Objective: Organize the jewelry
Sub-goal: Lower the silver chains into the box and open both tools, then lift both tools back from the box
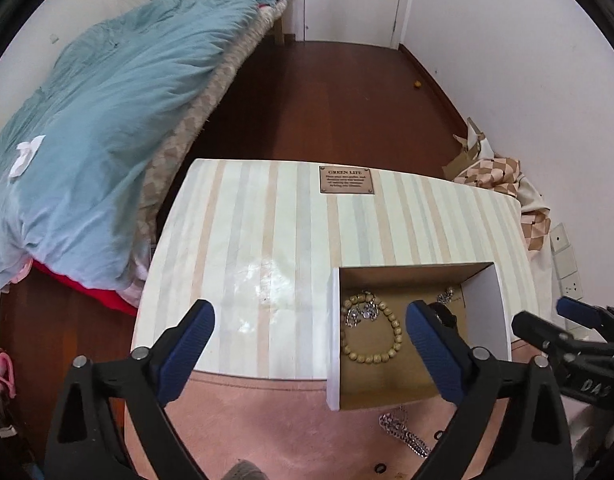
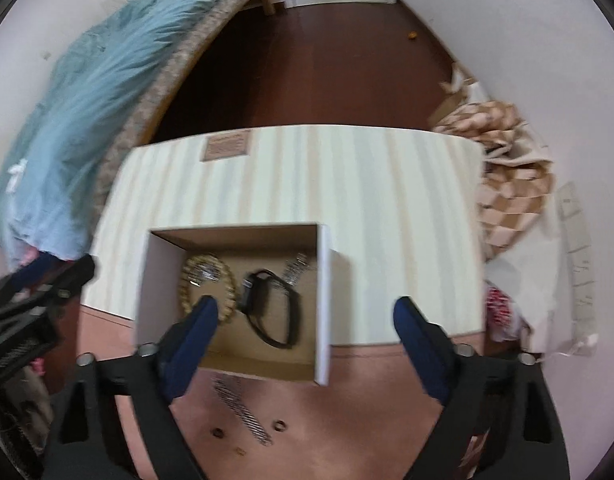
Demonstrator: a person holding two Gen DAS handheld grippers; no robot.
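A white cardboard box (image 1: pixel 334 332) (image 2: pixel 325 312) with a brown inside stands on the table. In it lie a wooden bead bracelet (image 1: pixel 387 354) (image 2: pixel 227 276), silver pieces (image 1: pixel 361 312) (image 2: pixel 295 268) and a black watch (image 2: pixel 275 312) (image 1: pixel 445 316). A silver chain (image 1: pixel 407 434) (image 2: pixel 243 410) and small rings (image 2: pixel 281 426) (image 1: pixel 380 469) lie on the pink surface in front of the box. My left gripper (image 1: pixel 311 332) is open and empty, left of the box. My right gripper (image 2: pixel 307 320) is open and empty, above the box's front.
The striped table top (image 1: pixel 267 220) (image 2: pixel 387 200) carries a brown plaque (image 1: pixel 346 180) (image 2: pixel 227 145). A bed with a blue duvet (image 1: pixel 87 120) (image 2: pixel 87 100) is on the left. Checked fabric and bags (image 1: pixel 495 172) (image 2: pixel 507 184) lie at the right wall.
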